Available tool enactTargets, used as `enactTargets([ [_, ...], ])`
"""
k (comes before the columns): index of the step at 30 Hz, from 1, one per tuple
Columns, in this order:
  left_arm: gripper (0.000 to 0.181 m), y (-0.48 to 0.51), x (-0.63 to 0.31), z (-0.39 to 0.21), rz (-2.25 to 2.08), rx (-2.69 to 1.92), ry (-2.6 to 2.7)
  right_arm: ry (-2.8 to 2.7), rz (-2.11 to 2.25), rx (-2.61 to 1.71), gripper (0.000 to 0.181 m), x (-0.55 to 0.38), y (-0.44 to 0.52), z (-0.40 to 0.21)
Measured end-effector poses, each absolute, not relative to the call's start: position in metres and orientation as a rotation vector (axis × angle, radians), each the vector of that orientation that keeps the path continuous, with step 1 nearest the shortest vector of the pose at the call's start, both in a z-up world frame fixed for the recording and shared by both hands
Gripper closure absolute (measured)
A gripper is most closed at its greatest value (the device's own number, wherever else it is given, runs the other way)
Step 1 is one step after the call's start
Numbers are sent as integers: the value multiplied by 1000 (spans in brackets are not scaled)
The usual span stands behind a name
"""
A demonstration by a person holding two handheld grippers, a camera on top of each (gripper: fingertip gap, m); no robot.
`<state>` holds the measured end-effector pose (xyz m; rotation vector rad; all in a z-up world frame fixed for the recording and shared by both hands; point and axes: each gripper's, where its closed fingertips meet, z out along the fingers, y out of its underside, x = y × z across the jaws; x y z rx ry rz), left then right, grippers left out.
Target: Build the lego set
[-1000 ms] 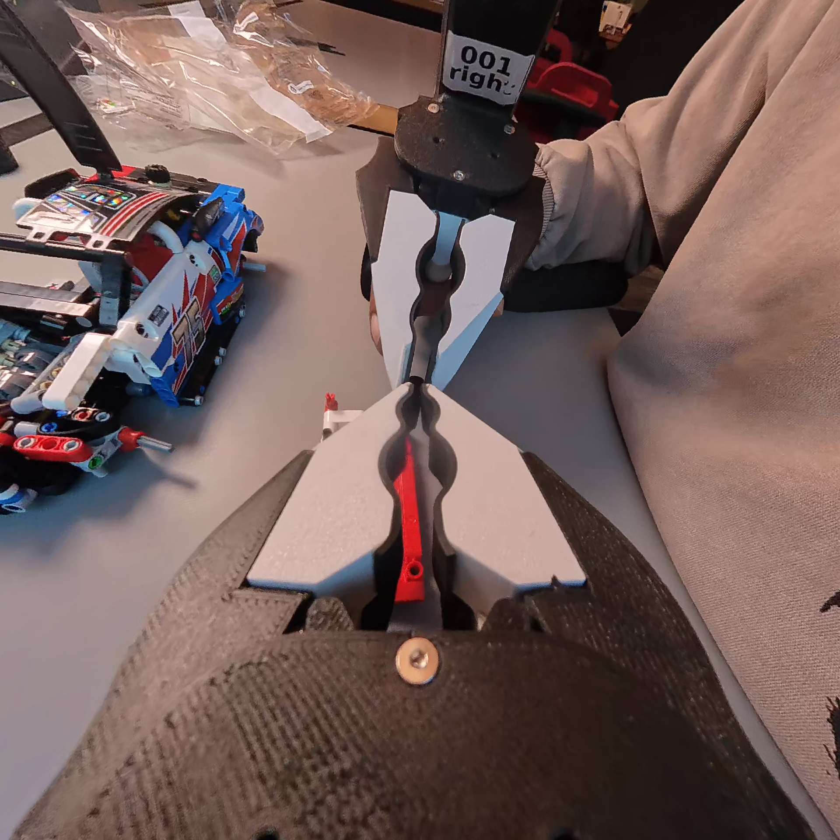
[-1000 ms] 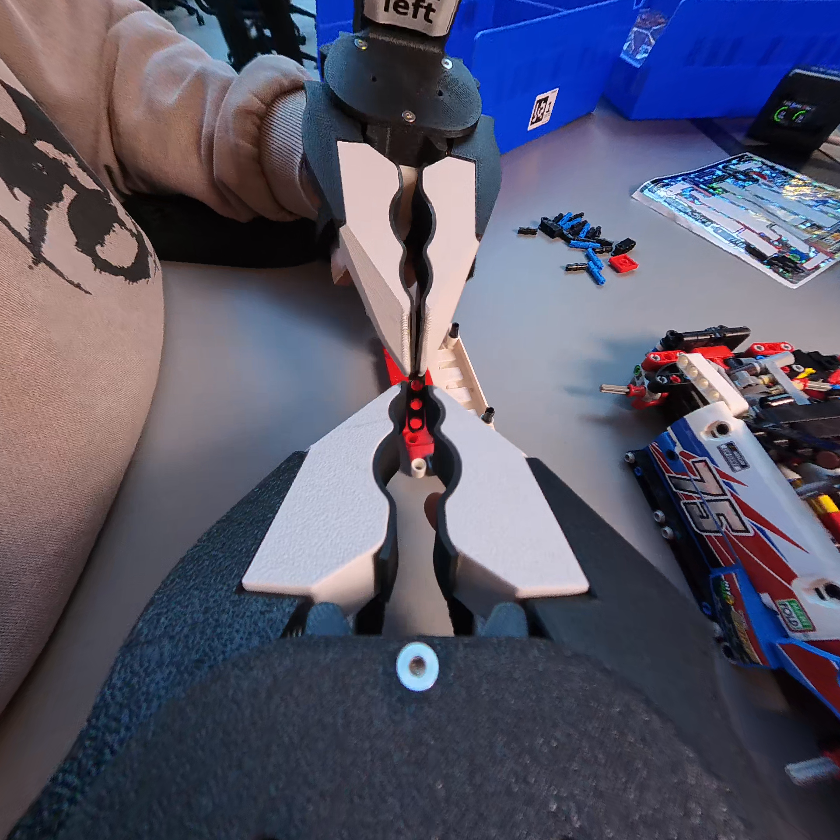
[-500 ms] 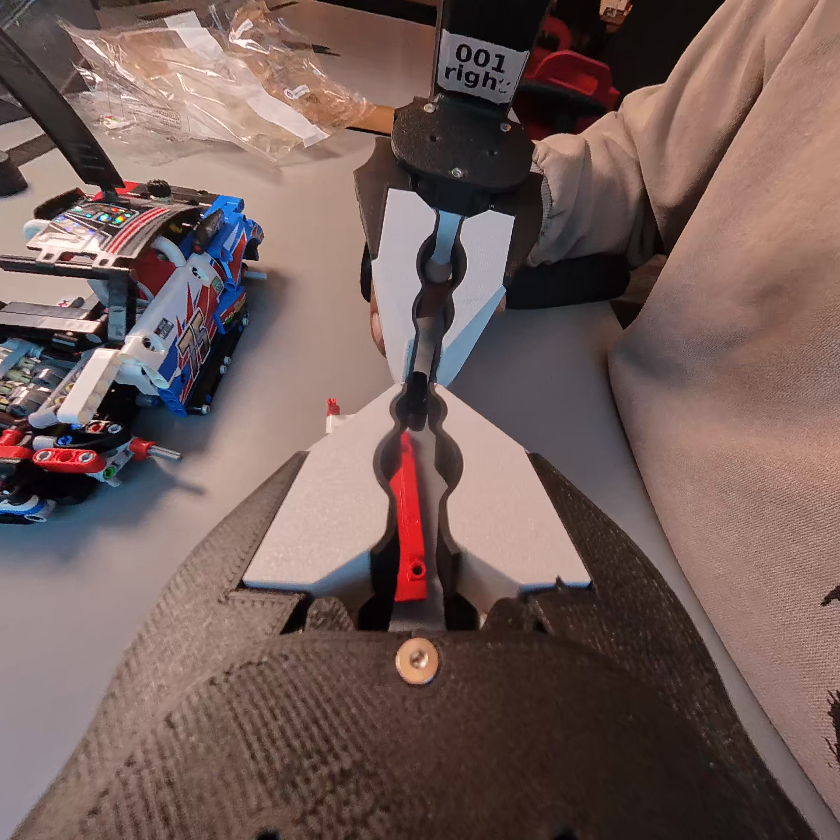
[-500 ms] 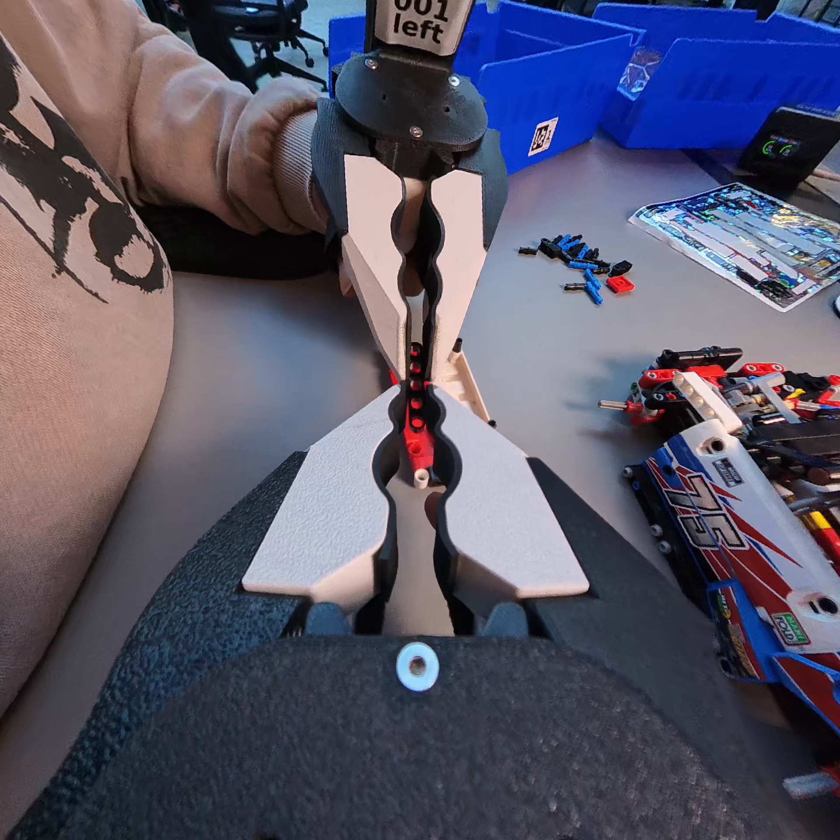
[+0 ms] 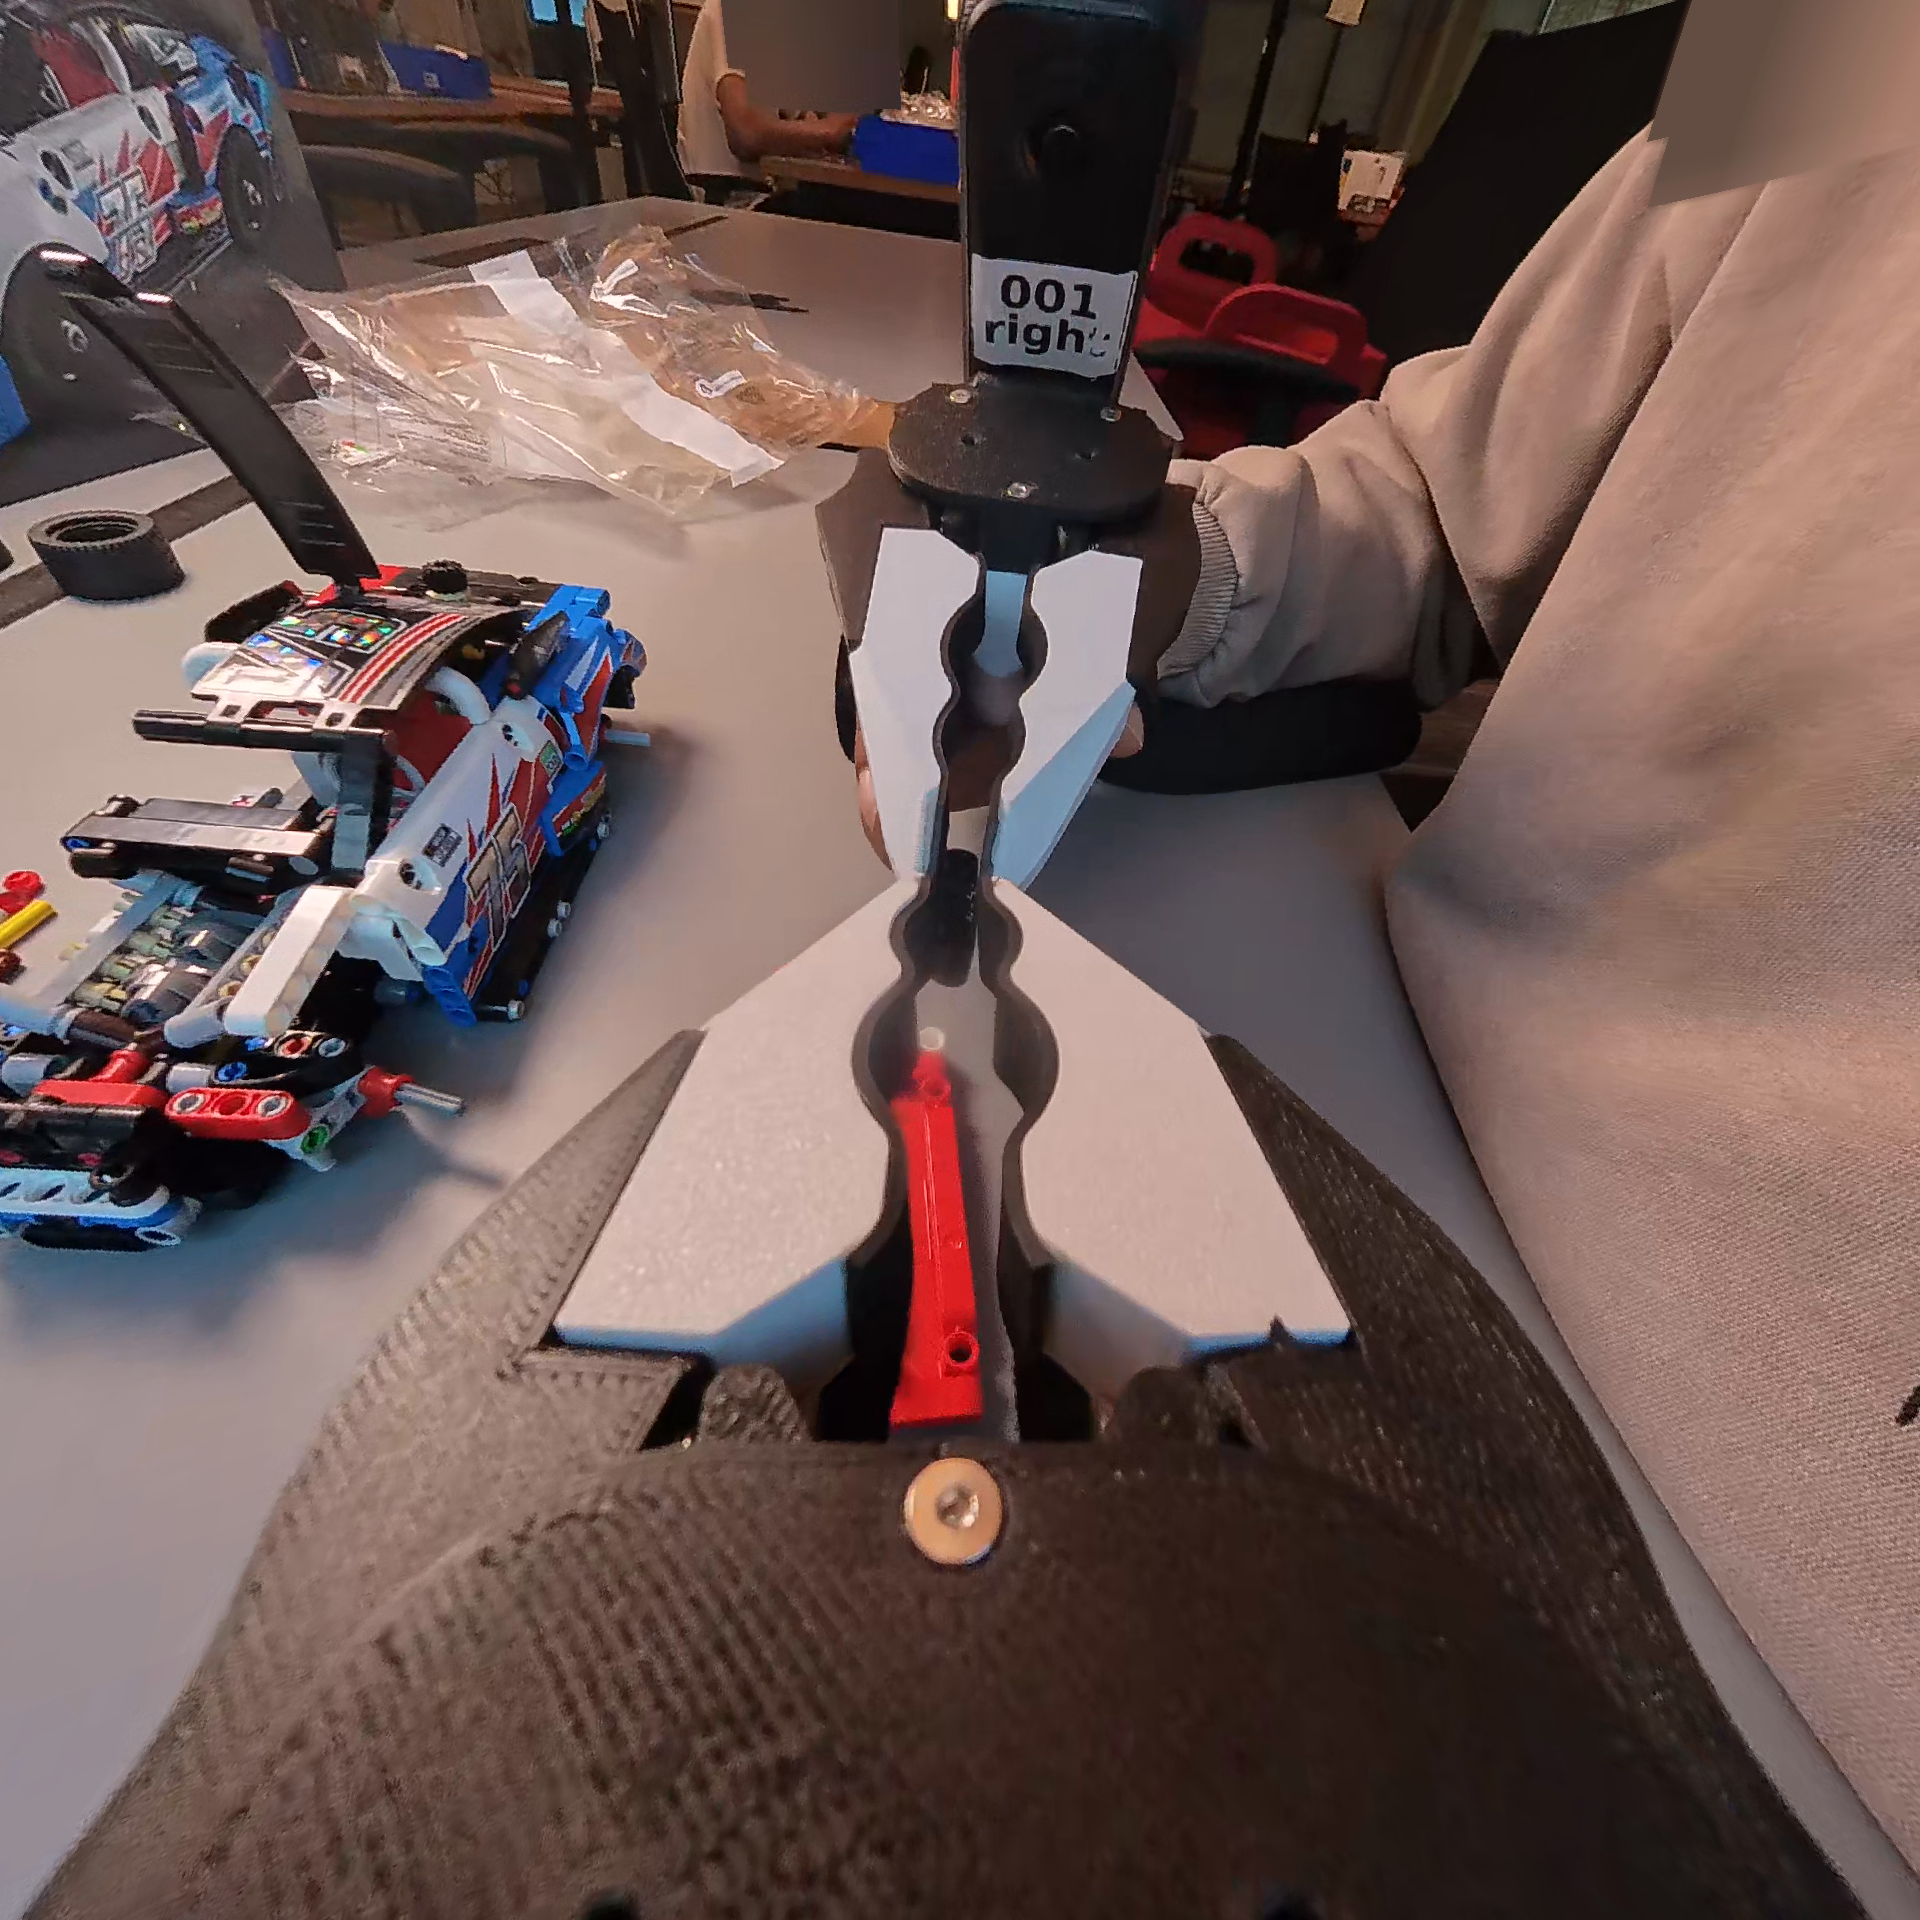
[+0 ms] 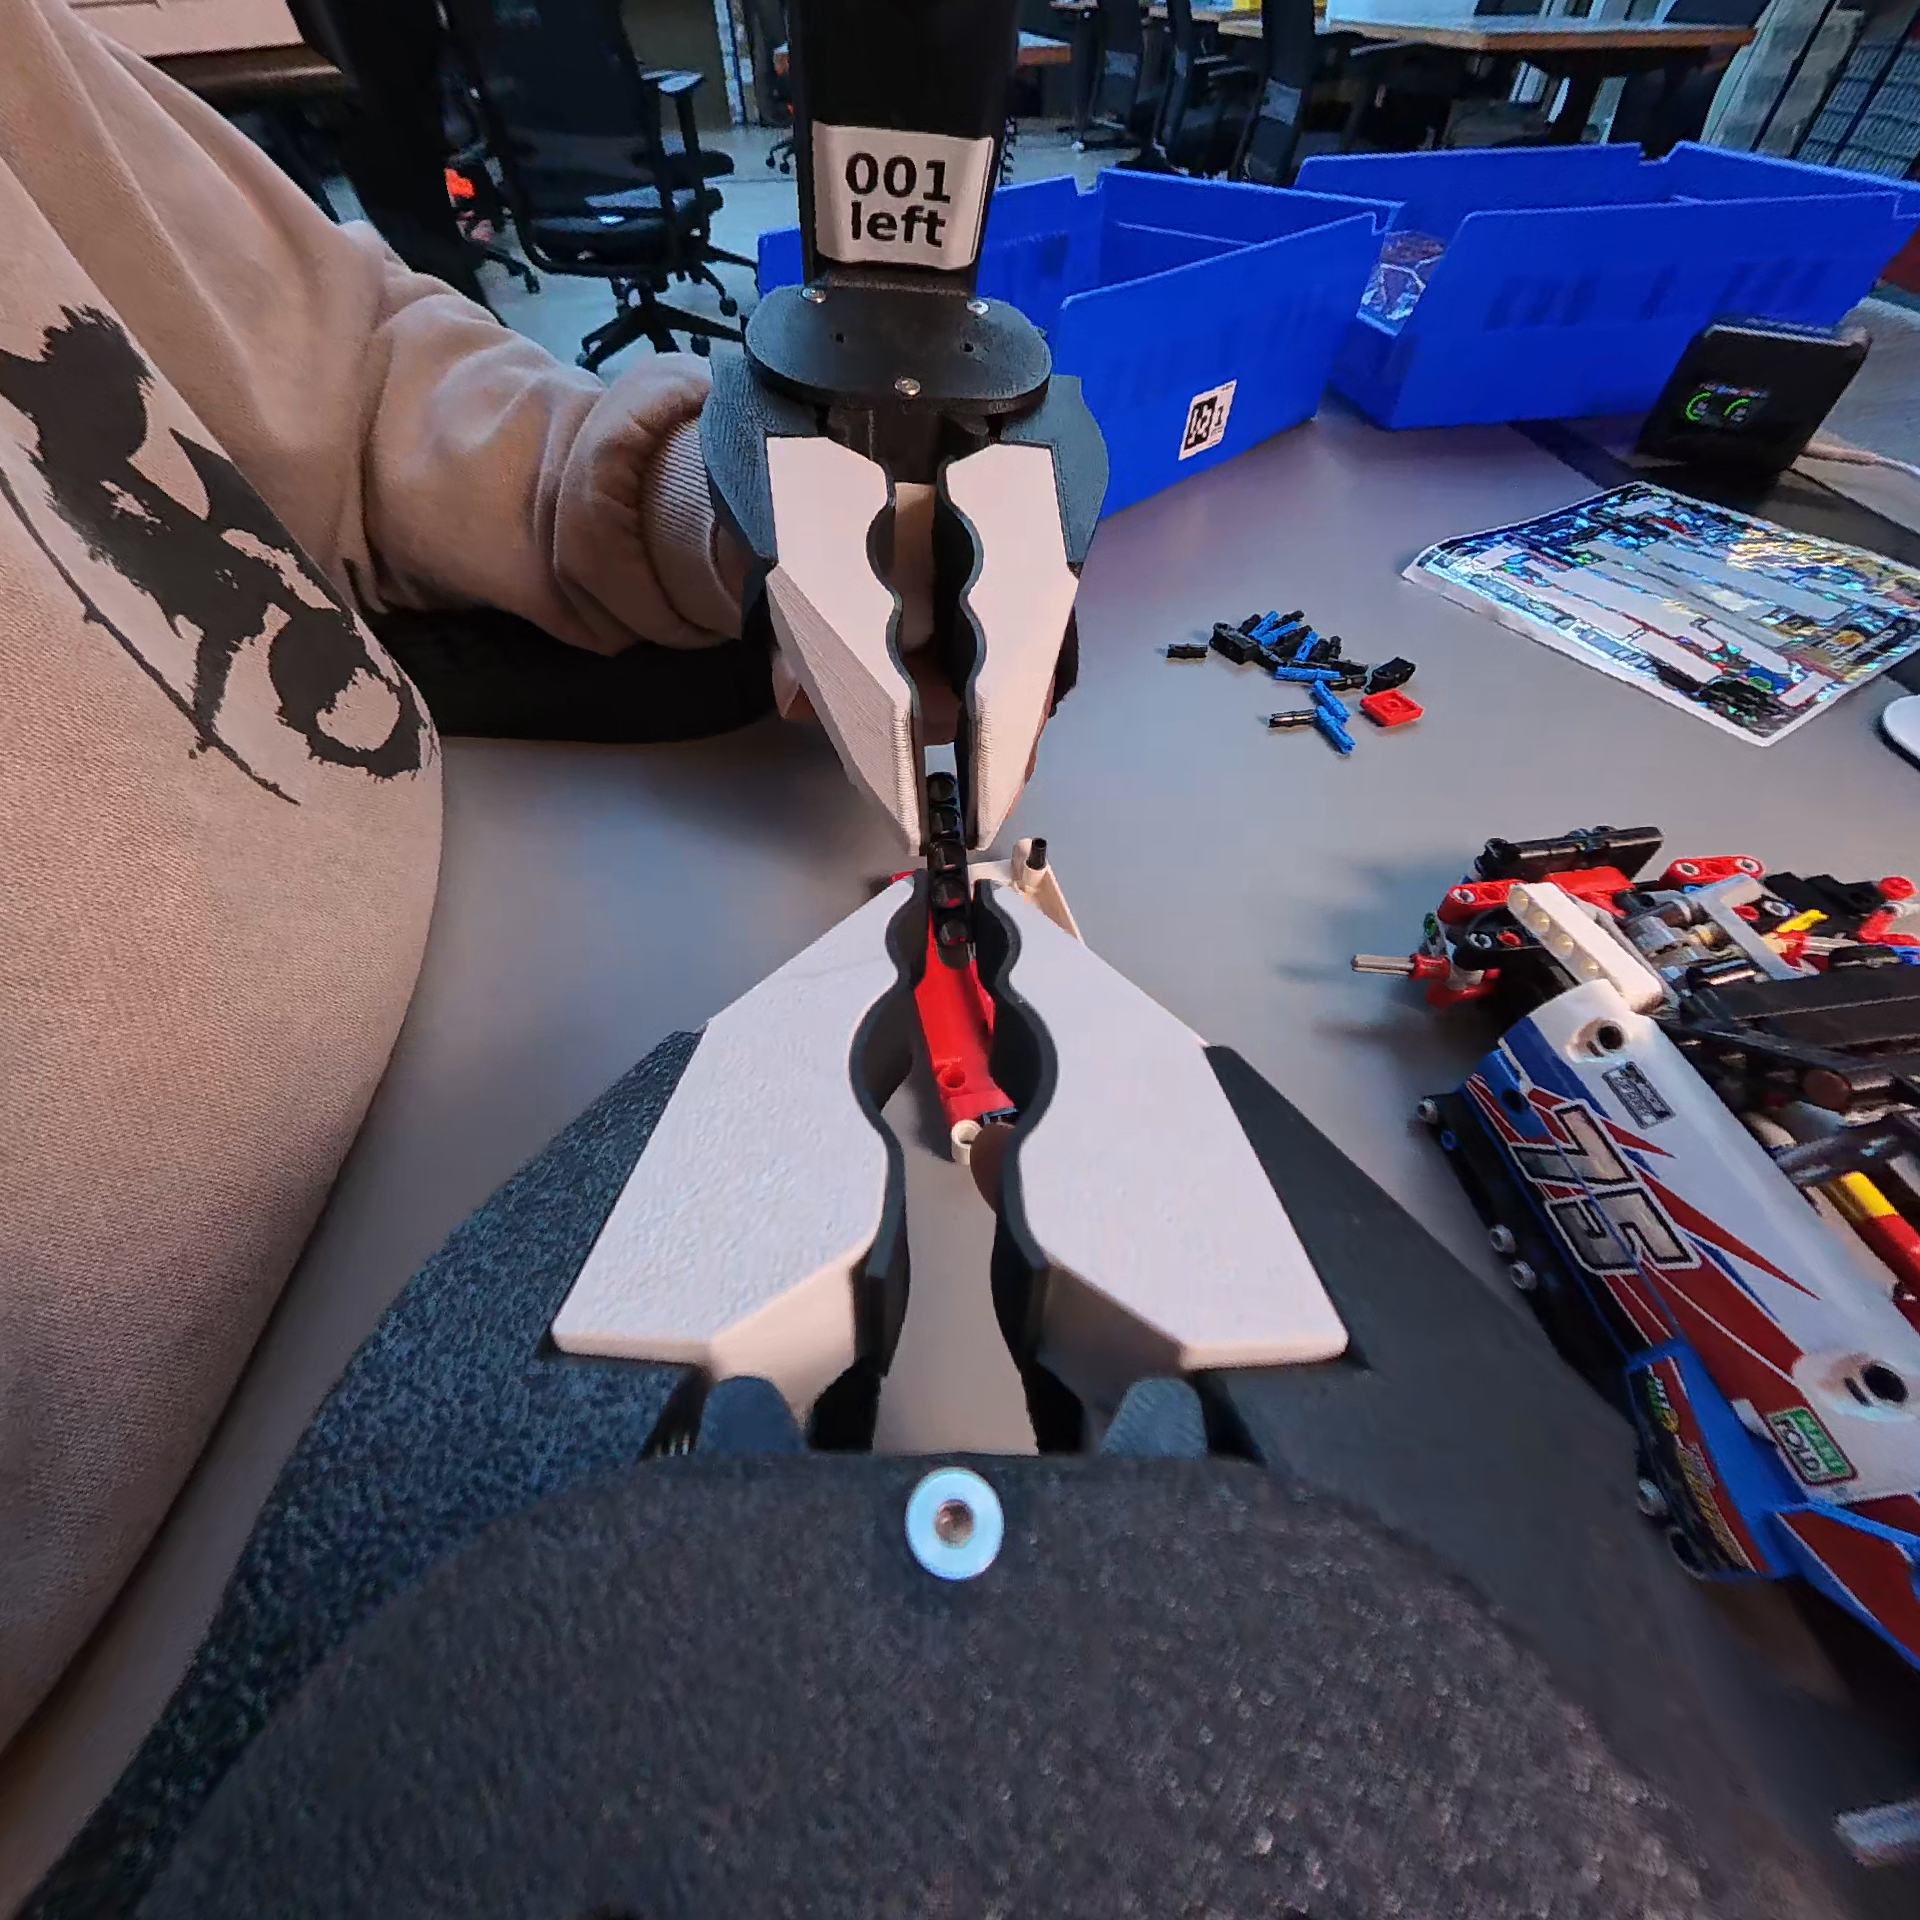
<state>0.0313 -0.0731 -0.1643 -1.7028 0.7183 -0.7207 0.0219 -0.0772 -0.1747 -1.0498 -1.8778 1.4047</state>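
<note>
The grey bench [image 6: 1195,831] carries everything here. Largest on it is the half-built red, white and blue plastic race car model [image 5: 343,852], lying well to the side of the work, away from the person. Beyond it lies a heap of crumpled clear plastic bags [image 5: 540,395], with one loose black rubber tyre [image 5: 104,540] near the bench edge. On the far side stand blue plastic bins [image 6: 1351,291], a printed instruction sheet [image 6: 1662,603] and a small scatter of black and blue connector pins [image 6: 1288,665] with a little red tile among them.

In front of the person's beige sleeve [image 6: 499,468], the two tools meet tip to tip above the bench. The left gripper [image 5: 940,935] is clamped narrow on a long red plastic beam [image 5: 935,1226] that runs back between its fingers. The right gripper [image 6: 948,914] is also pinched narrow; a red piece and a short row of black pin-like parts [image 6: 943,831] sit in its tips, though exactly where each grip falls on this sub-assembly I cannot tell. A white beam with a black pin [image 6: 1034,873] sticks out just beside the tips.

The likely trouble is misalignment: both grips are thin, so any sideways push could twist the beam in the fingers, or pop the small black parts loose and drop them onto the bench. Pressing hard off-axis may also split the joint.
</note>
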Motion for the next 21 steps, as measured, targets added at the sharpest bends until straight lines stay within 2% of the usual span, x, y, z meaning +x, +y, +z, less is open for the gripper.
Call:
enactTargets([
  [2, 171, -70, 26, -162, -676, -1706, 702, -1878, 1389, -1052, 178, 21, -74, -173],
  [4, 141, -66, 6, -157, -569, -1740, 678, -1872, 1328, -1060, 178, 19, -64, -171],
  [8, 120, -81, -49, -156, -470, -1905, 632, -1890, 1157, -1074, 177, 19, -36, -170],
  [15, 119, -111, -35, -232, -446, -2211, 820, -2032, 1050, -1010, 177, 4, -22, -173],
  [19, 132, -101, -24, -248, -383, -2228, 923, -2178, 1088, -956, 177, -9, -34, -184],
  [21, 133, -97, -19, -247, -407, -2180, 981, -2261, 1103, -904, 177, -9, -43, -190],
])
